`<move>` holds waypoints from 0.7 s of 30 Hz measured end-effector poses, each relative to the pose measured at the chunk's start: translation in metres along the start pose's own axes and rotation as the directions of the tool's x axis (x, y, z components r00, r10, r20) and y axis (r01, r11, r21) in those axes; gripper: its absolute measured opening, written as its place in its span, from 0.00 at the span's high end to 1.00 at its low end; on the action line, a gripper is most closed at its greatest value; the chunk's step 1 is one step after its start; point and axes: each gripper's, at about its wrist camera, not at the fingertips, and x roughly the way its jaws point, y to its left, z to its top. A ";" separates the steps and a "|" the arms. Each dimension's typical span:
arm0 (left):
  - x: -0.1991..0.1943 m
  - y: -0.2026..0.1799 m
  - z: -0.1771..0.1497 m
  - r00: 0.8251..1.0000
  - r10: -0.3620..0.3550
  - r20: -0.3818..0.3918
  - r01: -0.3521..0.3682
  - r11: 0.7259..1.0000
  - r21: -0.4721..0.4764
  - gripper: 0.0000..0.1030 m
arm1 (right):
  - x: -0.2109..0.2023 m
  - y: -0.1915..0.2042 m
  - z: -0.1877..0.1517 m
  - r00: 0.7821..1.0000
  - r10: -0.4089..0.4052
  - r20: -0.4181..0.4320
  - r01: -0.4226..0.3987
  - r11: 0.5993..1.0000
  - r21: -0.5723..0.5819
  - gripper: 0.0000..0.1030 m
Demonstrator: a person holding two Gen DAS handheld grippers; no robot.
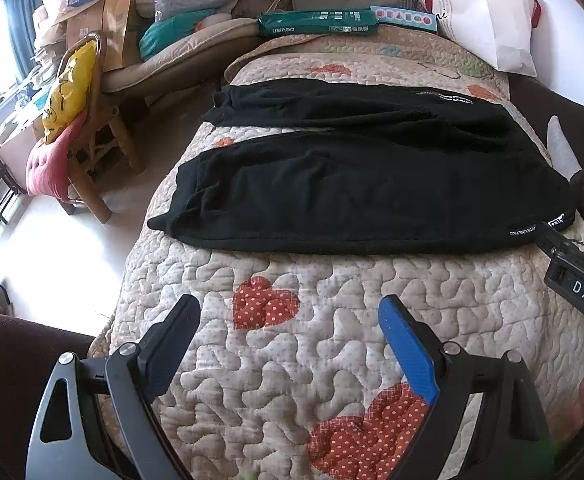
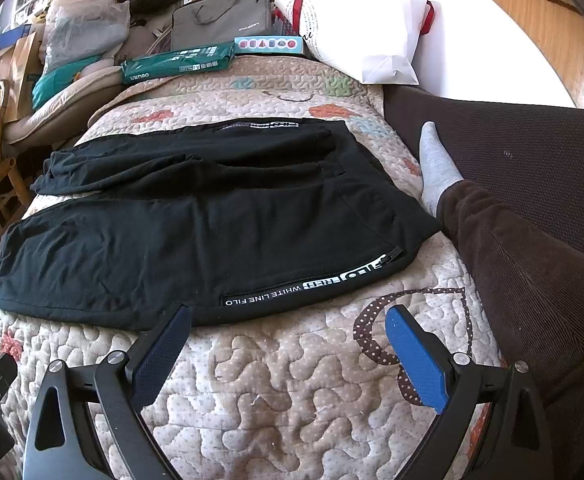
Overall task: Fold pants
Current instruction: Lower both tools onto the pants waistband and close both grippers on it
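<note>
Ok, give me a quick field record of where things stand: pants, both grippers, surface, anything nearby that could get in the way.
pants: black pants lying flat on the quilt, legs spread apart, pointing left, waistband to the right
fold state: no fold made yet
left gripper: open, over bare quilt, short of the near hem
right gripper: open, at the near edge by the white lettering, holding nothing
surface: heart-patterned quilt
nearby: person's grey-socked foot beside the waistband; white bag at the far end
</note>
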 end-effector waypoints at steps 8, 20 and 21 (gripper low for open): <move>0.005 0.015 0.006 0.999 -0.046 -0.014 0.045 0.998 -0.047 0.12 | 0.000 0.000 0.000 1.000 -0.001 -0.001 0.001 1.000 -0.002 0.03; 0.003 0.032 0.077 0.999 -0.007 0.045 0.007 1.000 -0.015 0.12 | -0.001 0.003 0.025 0.999 -0.008 0.034 0.010 0.999 -0.042 0.03; 0.003 0.032 0.083 0.998 -0.003 0.057 0.004 1.000 -0.008 0.12 | -0.001 0.004 0.028 0.999 -0.010 0.036 0.012 0.999 -0.049 0.03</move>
